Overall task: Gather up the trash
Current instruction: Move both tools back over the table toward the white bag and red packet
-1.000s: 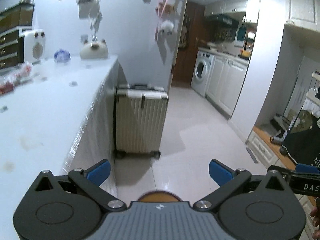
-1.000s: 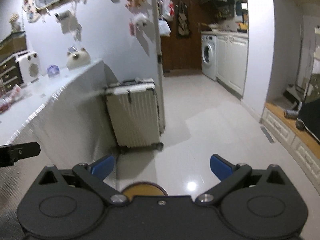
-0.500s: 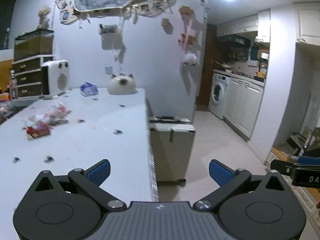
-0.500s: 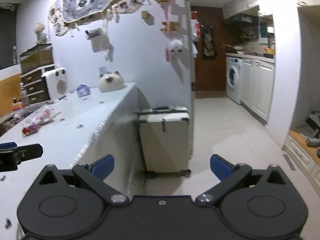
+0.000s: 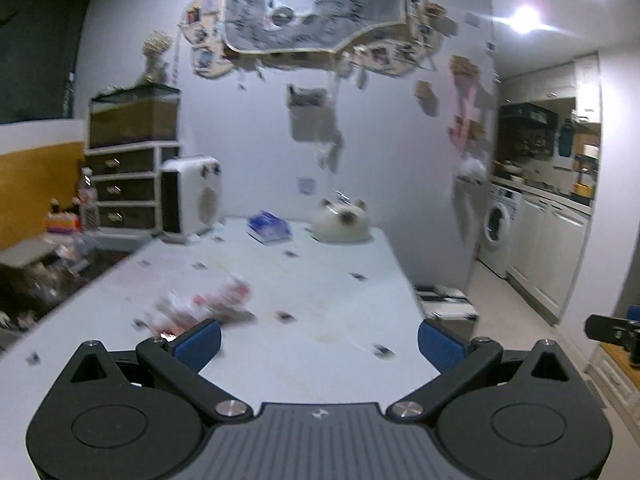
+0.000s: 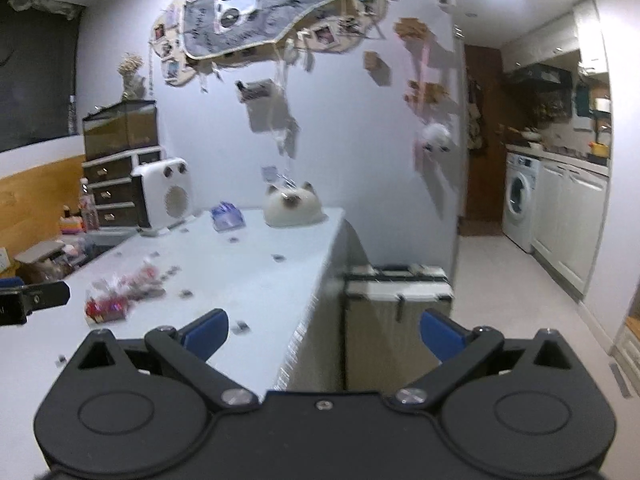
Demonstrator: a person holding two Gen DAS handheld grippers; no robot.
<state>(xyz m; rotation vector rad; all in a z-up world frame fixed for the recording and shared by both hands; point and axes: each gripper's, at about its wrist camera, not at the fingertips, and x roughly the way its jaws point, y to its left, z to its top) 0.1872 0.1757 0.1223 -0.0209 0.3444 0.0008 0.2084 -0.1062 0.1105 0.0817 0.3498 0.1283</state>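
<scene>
Red and clear wrappers (image 6: 120, 292) were seen on the white table (image 6: 256, 280), before a cream cat figure (image 6: 292, 206).

Motion is smearing the crumpled red-and-clear plastic wrapper pile (image 5: 204, 306) on my long white table (image 5: 320, 280), so I am not making out single pieces. The small dark scraps (image 6: 276, 257) are staying too tiny to identify. My left gripper's blue-padded finger (image 5: 198, 344) is covering the pile's near edge.
</scene>
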